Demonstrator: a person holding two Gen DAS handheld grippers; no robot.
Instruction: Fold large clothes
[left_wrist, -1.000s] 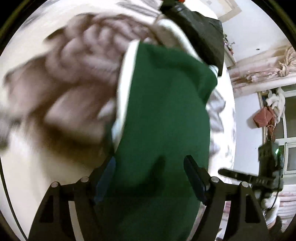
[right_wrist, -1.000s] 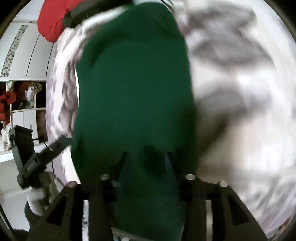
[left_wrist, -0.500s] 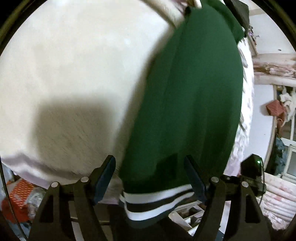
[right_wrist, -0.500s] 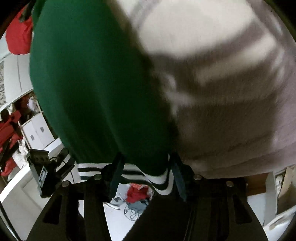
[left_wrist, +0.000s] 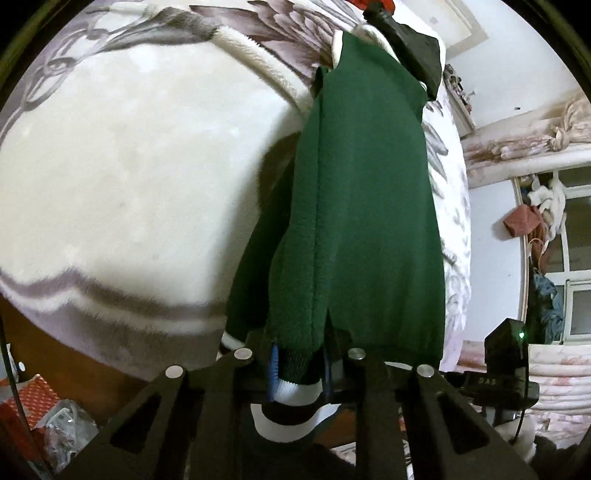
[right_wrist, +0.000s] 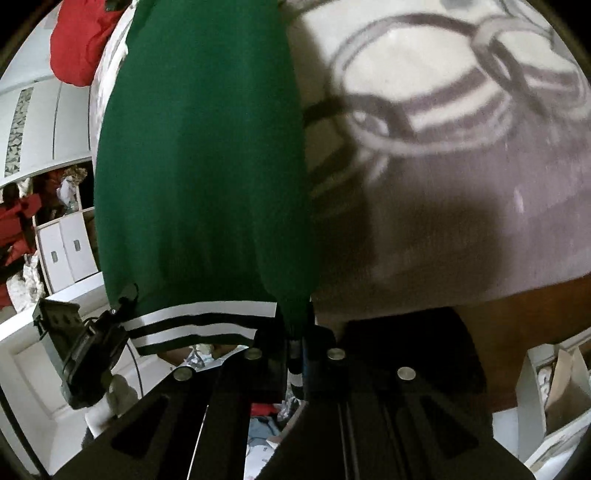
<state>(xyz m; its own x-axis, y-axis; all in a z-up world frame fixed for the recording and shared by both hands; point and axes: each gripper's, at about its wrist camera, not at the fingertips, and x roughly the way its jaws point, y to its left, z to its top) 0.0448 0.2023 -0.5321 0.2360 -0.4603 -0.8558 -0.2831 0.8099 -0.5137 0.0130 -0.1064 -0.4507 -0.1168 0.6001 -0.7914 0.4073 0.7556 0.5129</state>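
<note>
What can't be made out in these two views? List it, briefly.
- Left wrist view: green garment top end, hidden behind a black object.
- Right wrist view: garment's upper part, cut off by the top edge.
- Right wrist view: gripped hem corner, buried inside the shut right hand-held gripper.
- Right wrist view: blanket pattern, blurred.

A bed covered by a cream blanket (left_wrist: 122, 177) with grey printed patterns fills most of both views. Beside the bed, in the left wrist view, stands a white-framed window (left_wrist: 576, 266) below an ornate cream curtain pelmet (left_wrist: 535, 136). In the right wrist view, white cabinets (right_wrist: 66, 251) stand beyond the bed's edge. Walls are pale. The floor beneath the bed's foot is cluttered.
</note>
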